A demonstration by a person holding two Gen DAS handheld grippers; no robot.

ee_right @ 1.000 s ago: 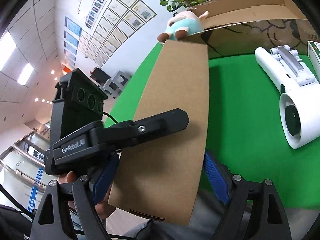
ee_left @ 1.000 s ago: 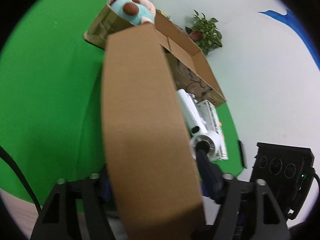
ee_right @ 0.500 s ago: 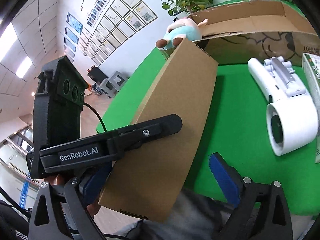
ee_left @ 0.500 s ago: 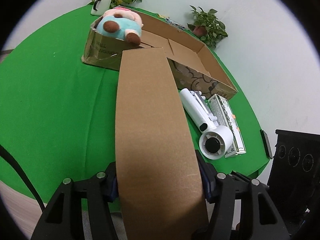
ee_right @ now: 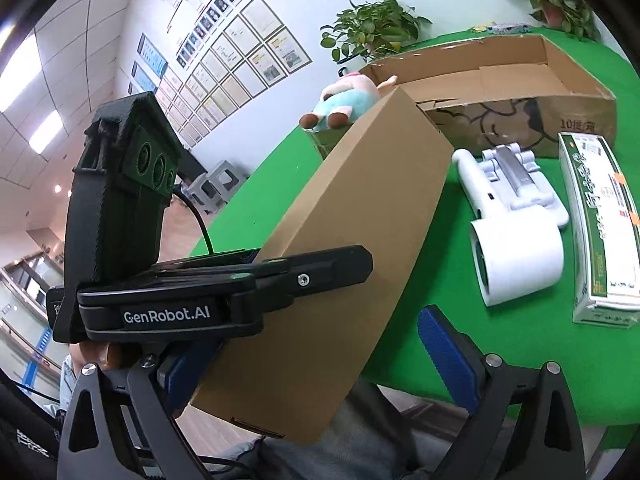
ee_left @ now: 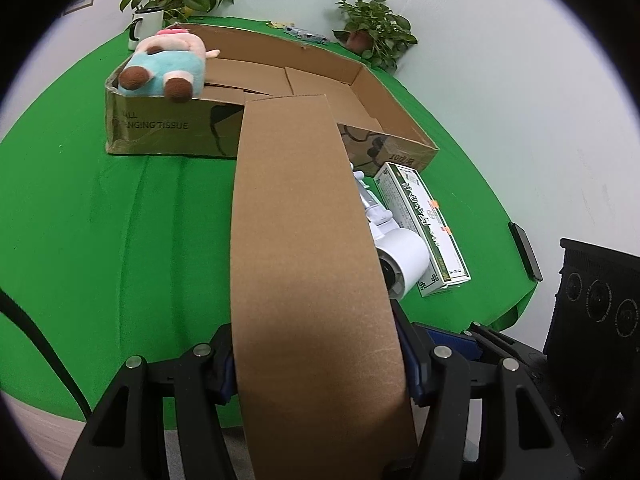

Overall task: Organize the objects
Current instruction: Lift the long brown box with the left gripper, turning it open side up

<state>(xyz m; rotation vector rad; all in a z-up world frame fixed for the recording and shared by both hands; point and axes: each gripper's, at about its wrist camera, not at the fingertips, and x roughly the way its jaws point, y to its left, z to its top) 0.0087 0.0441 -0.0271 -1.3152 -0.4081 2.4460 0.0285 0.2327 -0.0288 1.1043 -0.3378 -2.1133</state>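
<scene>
Now my left tongs [ee_left: 316,364] pinch the long box [ee_left: 304,248] above the green table [ee_left: 100,220]; my right tongs [ee_right: 320,360] are spread wide.

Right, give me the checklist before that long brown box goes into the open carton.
1. Grip: the left hand-held gripper has a pad on each side of the long brown box: ok.
2. Right hand-held gripper out of the way: its jaws are wide and one pad is clear of the box: ok.
3. Room in the open carton: bare floor beside the plush toy: ok.
4. Plush toy fully inside: it lies over the corner rim: not ok.
5. Box's far end clear of the carton's near wall: hidden by the box itself: cannot tell.
6. Other items packed: the white device and the green-and-white box lie outside on the cloth: not ok.
</scene>
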